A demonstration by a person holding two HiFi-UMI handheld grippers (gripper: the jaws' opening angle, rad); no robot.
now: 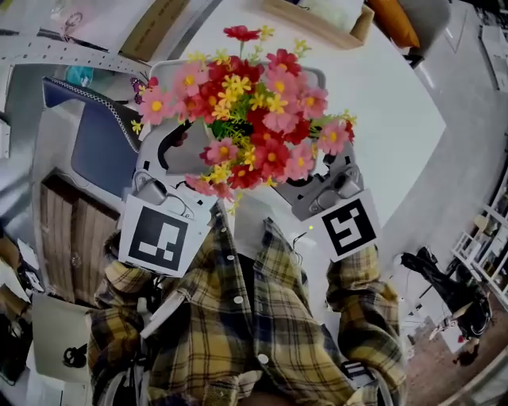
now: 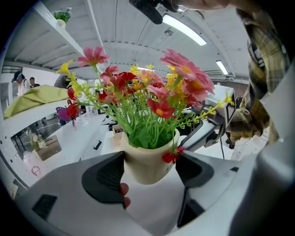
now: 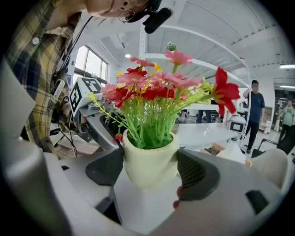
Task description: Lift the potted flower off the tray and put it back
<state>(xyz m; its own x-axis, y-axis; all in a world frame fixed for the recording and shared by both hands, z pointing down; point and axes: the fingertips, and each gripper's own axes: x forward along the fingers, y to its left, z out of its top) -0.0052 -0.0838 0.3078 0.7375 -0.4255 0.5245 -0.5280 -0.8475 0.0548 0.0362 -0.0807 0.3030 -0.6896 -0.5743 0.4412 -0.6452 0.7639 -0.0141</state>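
The potted flower (image 1: 250, 123), red, pink and yellow blooms in a cream pot, is held up in the air close under the head camera. Its blooms hide the pot in the head view. My left gripper (image 1: 176, 158) and right gripper (image 1: 324, 176) reach in from either side beneath the flowers. In the left gripper view the cream pot (image 2: 148, 161) sits between the dark pads, and my left gripper (image 2: 150, 171) is shut on it. My right gripper (image 3: 150, 168) is shut on the same pot (image 3: 150, 162) from the opposite side. The pale grey tray (image 1: 168, 70) lies on the table below, mostly hidden.
The tray rests on a white round table (image 1: 397, 103). A wooden box (image 1: 317, 20) stands at the table's far edge. To the left is a blue chair (image 1: 95, 135). My plaid shirt (image 1: 254, 325) fills the bottom. People (image 3: 253, 110) stand in the background.
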